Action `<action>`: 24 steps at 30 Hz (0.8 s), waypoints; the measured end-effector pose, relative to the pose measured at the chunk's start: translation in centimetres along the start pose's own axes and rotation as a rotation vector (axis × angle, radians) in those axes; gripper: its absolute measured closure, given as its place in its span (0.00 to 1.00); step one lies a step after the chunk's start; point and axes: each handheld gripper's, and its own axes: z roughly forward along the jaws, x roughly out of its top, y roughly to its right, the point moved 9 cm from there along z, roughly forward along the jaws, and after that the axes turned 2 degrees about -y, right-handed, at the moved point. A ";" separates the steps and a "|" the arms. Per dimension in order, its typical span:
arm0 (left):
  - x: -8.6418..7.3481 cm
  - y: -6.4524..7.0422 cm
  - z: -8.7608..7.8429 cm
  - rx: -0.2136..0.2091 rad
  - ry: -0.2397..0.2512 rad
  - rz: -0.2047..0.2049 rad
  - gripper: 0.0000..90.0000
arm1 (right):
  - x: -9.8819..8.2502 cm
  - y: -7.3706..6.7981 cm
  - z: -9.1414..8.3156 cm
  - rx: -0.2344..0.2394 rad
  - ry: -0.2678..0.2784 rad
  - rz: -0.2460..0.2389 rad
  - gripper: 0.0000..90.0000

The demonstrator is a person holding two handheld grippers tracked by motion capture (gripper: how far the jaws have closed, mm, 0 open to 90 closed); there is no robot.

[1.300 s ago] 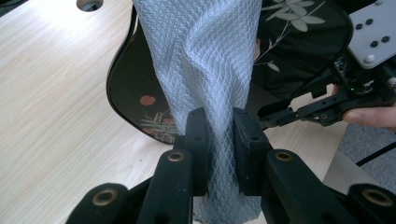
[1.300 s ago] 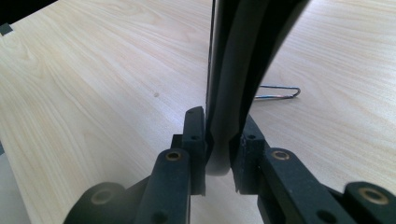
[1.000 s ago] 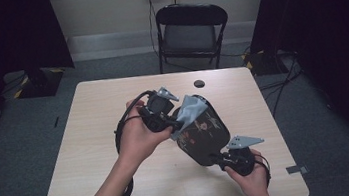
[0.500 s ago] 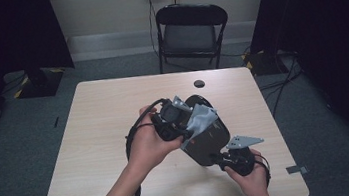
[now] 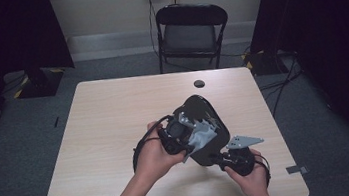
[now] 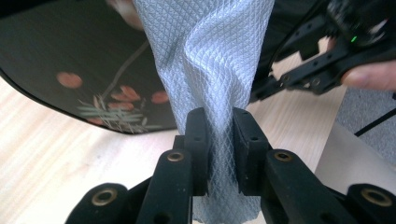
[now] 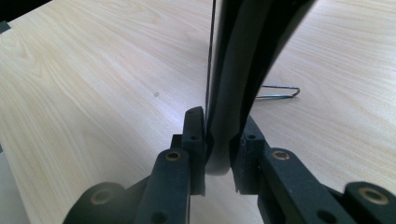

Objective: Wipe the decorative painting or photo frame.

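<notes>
left gripper (image 5: 183,136): jaws pressed nearly together, pinching a grey cloth (image 6: 210,79); the cloth runs up between the two pads (image 6: 196,140) and fans out wider above them
cloth position: bunched against the face of the tray (image 5: 201,125), about midway along it, in the high view
right gripper (image 5: 220,159): jaws nearly together, pinching the near edge of the tray; in the right gripper view the dark rim (image 7: 233,93) stands straight up between the pads
tray look: black, glossy, rounded corners; red blossoms and pale leaves painted on the face seen in the left gripper view
tray place: held above the table (image 5: 114,115), over its near right part, between the two hands
tray pose: tilted up on edge, not flat; decorated face toward the left gripper
tray long axis: runs from the right gripper at the near end up and away toward the far edge of the table, leaning slightly left
table contact: cannot tell whether the tray's low edge touches the wood
other: small dark round thing (image 5: 199,83) near the far edge, well apart; thin wire clip (image 7: 279,92) on the table behind the tray
</notes>
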 end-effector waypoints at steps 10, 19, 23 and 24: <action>-2.4 -0.4 2.5 0.000 -0.057 -0.009 0.87 | 0.0 0.0 0.0 0.000 0.000 0.000 0.87; -4.6 -0.4 5.2 -0.010 -0.102 -0.036 0.87 | 0.0 0.0 0.0 0.001 0.001 0.000 0.87; -5.6 -0.4 6.3 -0.018 -0.122 -0.049 0.87 | 0.0 0.0 0.0 0.001 0.001 0.000 0.87; -5.9 -0.3 6.7 -0.020 -0.131 -0.055 0.87 | 0.0 0.0 0.0 0.002 0.001 0.000 0.87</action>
